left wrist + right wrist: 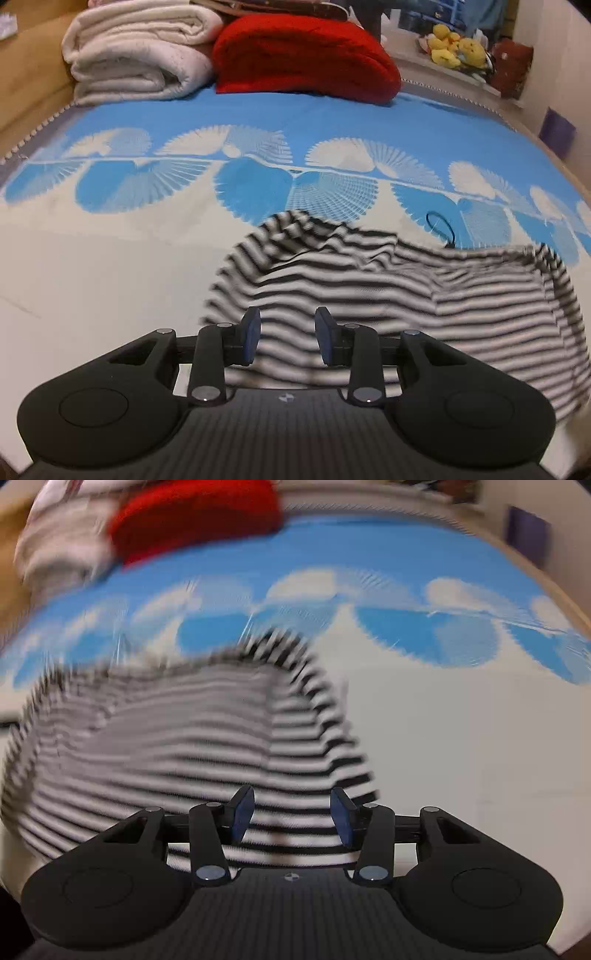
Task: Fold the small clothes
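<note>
Item: striped garment, partly folded, lying on the white stretch of the bedspread toward its near edge. Left gripper and right gripper: jaws apart over the cloth, apparently gripping nothing, though blur hampers us. We should pinch both near corners evenly before folding

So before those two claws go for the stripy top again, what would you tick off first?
1. Left gripper jaws apart, nothing pinched: ok.
2. Right gripper jaws apart, nothing pinched: ok.
3. Striped garment lying flat: not ok, it is rumpled.
4. Garment fully on the bedspread: cannot tell, its near edge is hidden.
5. Red pillow and white blanket clear of the garment: ok.
</note>
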A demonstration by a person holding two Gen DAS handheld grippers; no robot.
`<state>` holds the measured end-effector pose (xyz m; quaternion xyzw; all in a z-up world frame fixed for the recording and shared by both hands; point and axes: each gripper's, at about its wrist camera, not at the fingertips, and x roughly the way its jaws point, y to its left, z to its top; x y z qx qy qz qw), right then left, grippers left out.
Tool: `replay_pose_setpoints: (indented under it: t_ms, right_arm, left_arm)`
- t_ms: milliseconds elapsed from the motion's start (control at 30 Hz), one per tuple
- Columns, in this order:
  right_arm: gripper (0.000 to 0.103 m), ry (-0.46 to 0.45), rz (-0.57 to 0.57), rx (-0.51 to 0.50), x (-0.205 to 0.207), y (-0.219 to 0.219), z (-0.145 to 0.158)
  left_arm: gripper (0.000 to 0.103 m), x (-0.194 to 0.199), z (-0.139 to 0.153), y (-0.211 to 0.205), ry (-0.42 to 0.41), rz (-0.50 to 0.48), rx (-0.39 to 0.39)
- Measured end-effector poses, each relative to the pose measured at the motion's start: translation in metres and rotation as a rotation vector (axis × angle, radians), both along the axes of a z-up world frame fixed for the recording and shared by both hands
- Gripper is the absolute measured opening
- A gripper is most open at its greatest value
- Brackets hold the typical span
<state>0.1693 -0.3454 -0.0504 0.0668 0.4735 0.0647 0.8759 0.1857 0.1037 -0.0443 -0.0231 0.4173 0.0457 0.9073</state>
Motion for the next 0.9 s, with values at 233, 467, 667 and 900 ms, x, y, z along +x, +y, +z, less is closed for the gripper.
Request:
replay_pose_setpoints:
  t_ms: [233, 467, 667, 900]
  right_arm:
    - [0.054, -0.269, -0.139, 0.071, -0.05, -0.02, 0.055]
    - [0.053, -0.189, -0.129, 0.032, -0.061, -0.029, 0.033]
    - [0.053, -0.14, -0.128, 0.042, -0.059, -0.038, 0.025]
    - [0.054, -0.143, -0.116, -0.009, -0.059, -0.049, 0.02]
  left_arm:
    - [0.036, -0.071, 0.013, 0.038, -0.001, 0.101, -0.16]
    - [0.032, -0.104, -0.028, 0.061, 0.092, 0.238, -0.291]
    - [0.04, -0.092, -0.052, 0.058, 0.171, 0.277, -0.48]
    - [0.048, -0.085, -0.075, 0.058, 0.2, 0.411, -0.483]
